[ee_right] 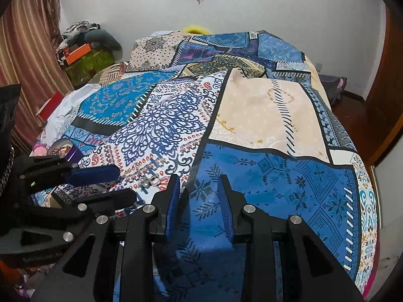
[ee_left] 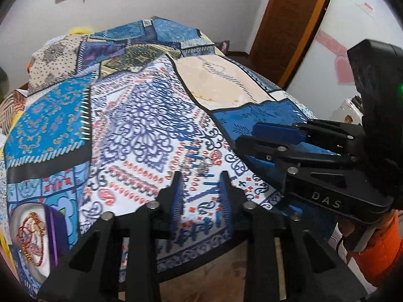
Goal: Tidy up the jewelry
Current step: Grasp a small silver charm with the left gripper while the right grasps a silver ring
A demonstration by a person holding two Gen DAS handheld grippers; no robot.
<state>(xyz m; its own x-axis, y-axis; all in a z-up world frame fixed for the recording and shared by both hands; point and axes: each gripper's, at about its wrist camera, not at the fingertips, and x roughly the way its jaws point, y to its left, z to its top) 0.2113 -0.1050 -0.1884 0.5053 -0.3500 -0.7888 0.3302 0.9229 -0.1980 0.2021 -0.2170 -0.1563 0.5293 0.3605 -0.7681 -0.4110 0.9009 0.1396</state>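
Small silver rings (ee_left: 204,166) lie on the patterned bedspread (ee_left: 141,115), just beyond my left gripper (ee_left: 201,176), which is open and empty above them. They also show in the right wrist view (ee_right: 151,181), left of my right gripper (ee_right: 199,178), which is open and empty over the blue patch. A purple jewelry box (ee_left: 37,241) with a white inside holds red-gold bead strands at the near left edge of the bed; it also shows in the right wrist view (ee_right: 64,149). The right gripper (ee_left: 246,136) reaches in from the right in the left wrist view.
The bed fills both views, with its near edge just under the grippers. A wooden door (ee_left: 289,25) and white cabinet (ee_left: 352,37) stand to the right. A striped curtain (ee_right: 27,50) and a pile of boxes and clothes (ee_right: 85,50) stand to the left.
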